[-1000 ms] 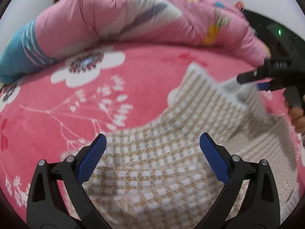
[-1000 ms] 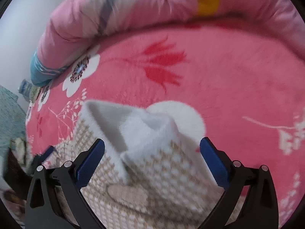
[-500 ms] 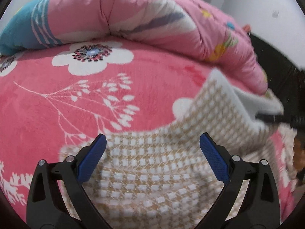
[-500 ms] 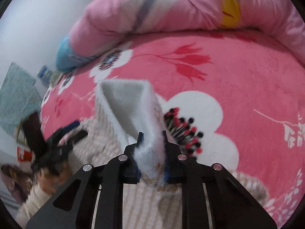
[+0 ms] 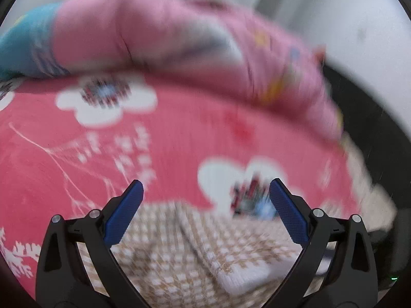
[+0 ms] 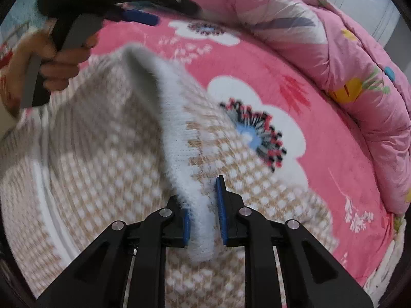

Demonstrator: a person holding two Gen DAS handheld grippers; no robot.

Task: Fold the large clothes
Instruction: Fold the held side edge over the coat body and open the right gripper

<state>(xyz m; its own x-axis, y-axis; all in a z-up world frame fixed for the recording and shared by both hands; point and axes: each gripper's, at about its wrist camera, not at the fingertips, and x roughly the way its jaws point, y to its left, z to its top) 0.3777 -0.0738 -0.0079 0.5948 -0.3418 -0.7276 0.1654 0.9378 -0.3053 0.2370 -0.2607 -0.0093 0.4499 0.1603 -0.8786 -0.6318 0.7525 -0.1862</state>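
A beige-and-white checked knit sweater (image 6: pixel 102 166) lies spread on the bed. My right gripper (image 6: pixel 203 205) is shut on its fuzzy white edge band (image 6: pixel 177 138), which rises in a ridge from the jaws and drapes over the sweater's body. In the left wrist view the sweater (image 5: pixel 179 256) lies below and between the fingers of my left gripper (image 5: pixel 205 187), which is wide open and holds nothing. A white ribbed edge (image 5: pixel 244 277) shows near its right finger. The left gripper (image 6: pixel 167 12) also appears at the upper left of the right wrist view, held by a hand (image 6: pixel 59 64).
A red-pink fleece blanket (image 6: pixel 321 141) with white flowers covers the bed under the sweater. A rolled pink quilt (image 6: pixel 334 38) lies along the far side and the right. A dark object (image 5: pixel 372 128) stands beyond the bed's right edge. The left wrist view is blurred.
My right gripper shut on the sweater's white edge, rolled and carried it sideways over the sweater's body. The left gripper stayed open and lifted a little, so more of the blanket shows.
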